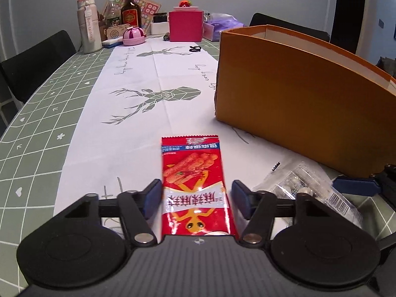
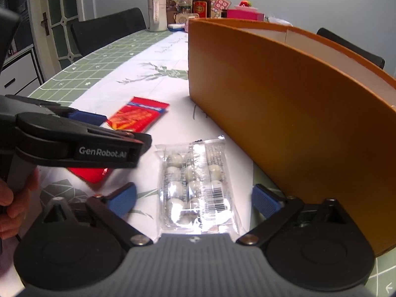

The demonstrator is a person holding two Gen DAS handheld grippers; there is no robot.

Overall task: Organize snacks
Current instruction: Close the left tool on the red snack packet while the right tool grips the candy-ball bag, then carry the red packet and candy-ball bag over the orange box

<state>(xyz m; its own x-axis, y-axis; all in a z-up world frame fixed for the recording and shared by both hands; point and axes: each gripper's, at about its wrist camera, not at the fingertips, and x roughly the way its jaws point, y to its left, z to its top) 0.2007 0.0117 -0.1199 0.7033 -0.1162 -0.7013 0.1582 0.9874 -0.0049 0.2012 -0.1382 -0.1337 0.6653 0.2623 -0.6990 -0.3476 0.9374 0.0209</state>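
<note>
A red snack packet point(image 1: 195, 173) lies flat on the white table runner point(image 1: 148, 79). My left gripper point(image 1: 197, 198) is open, and the packet's near half lies between its blue pads point(image 1: 152, 198), which stand close to both edges. A clear packet of small white balls point(image 2: 195, 185) lies between the wide-apart pads point(image 2: 122, 199) of my open right gripper point(image 2: 194, 199), with gaps on both sides. The right wrist view also shows the red packet point(image 2: 138, 116) under the left gripper point(image 2: 118, 128), which a hand point(image 2: 10, 198) holds. A tall orange box point(image 1: 309, 104) point(image 2: 284, 99), open at the top, stands just right of both packets.
At the table's far end stand a pale flask point(image 1: 87, 29), a dark bottle point(image 1: 130, 10), a pink lidded bowl point(image 1: 133, 37) and a pink box point(image 1: 185, 26). Black chairs point(image 1: 37, 61) line the left side. The green grid cloth point(image 1: 37, 128) flanks the runner.
</note>
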